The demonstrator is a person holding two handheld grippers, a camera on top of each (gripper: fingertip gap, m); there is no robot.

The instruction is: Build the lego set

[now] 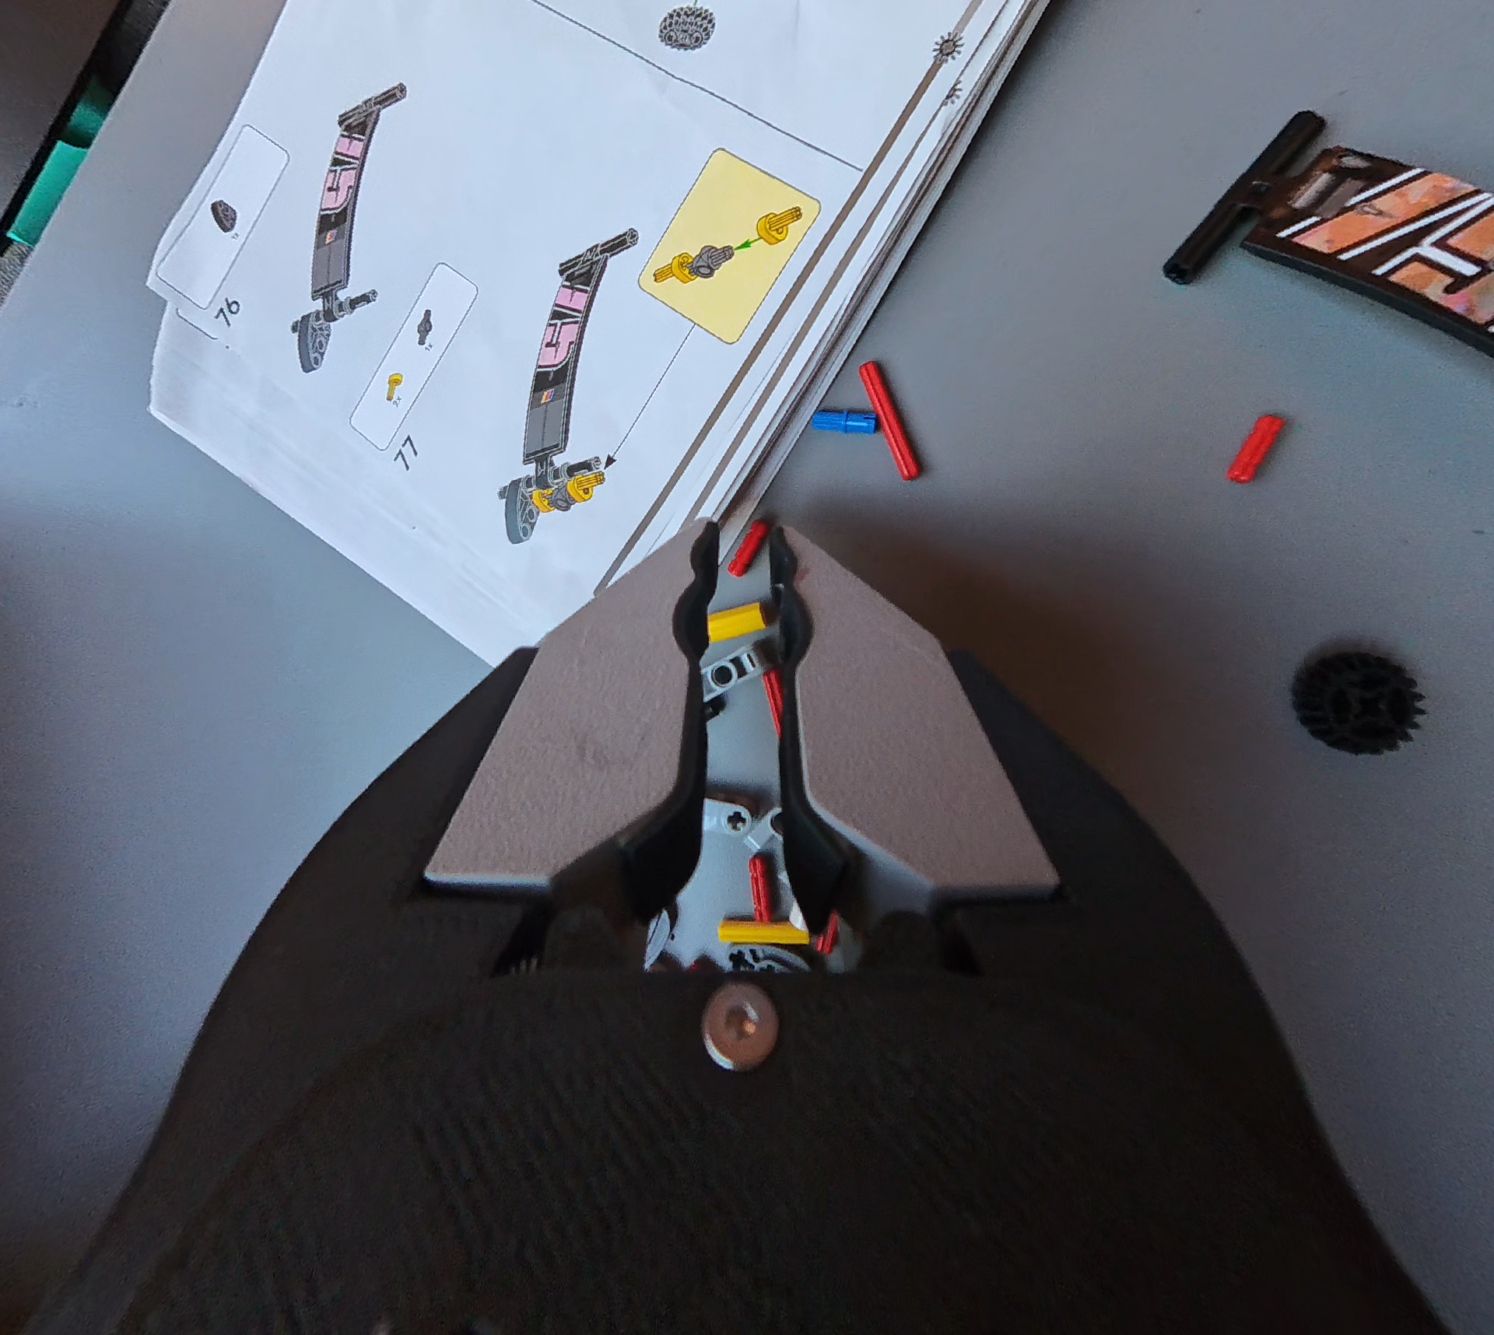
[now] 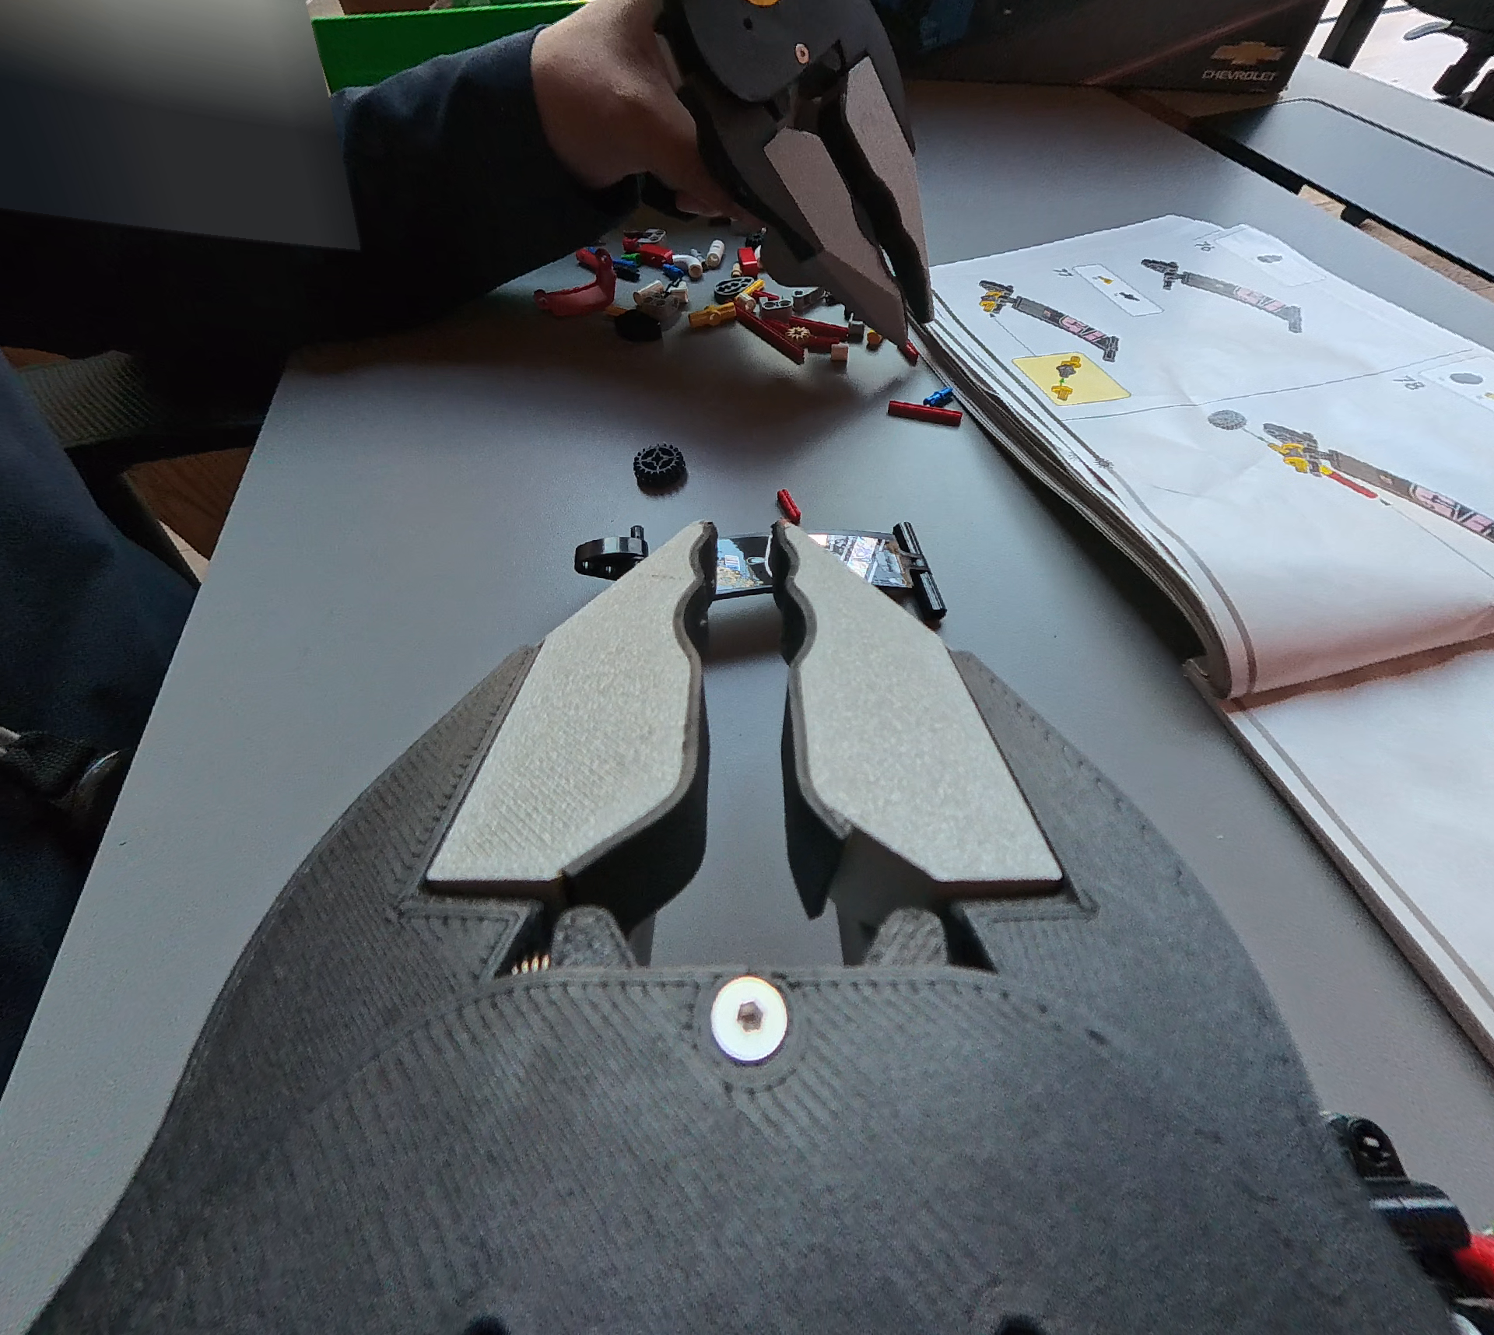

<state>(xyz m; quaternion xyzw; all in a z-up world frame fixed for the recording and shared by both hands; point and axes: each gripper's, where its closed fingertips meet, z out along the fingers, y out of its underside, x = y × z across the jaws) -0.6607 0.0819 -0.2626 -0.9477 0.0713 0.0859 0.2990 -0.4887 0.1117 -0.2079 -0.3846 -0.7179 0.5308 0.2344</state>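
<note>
Two hand-held grippers work over a grey table (image 2: 404, 649). Right hand-held gripper (image 2: 744, 536) hovers with its jaws slightly apart, grasping nothing, just in front of a black curved panel (image 2: 857, 557) with a sticker. Left hand-held gripper (image 1: 744, 540) points down, jaws narrowly parted and unclenched over a small red pin (image 1: 748, 546), beside an open instruction booklet (image 1: 525, 165) and a pile of loose bricks (image 2: 711, 294).
</note>
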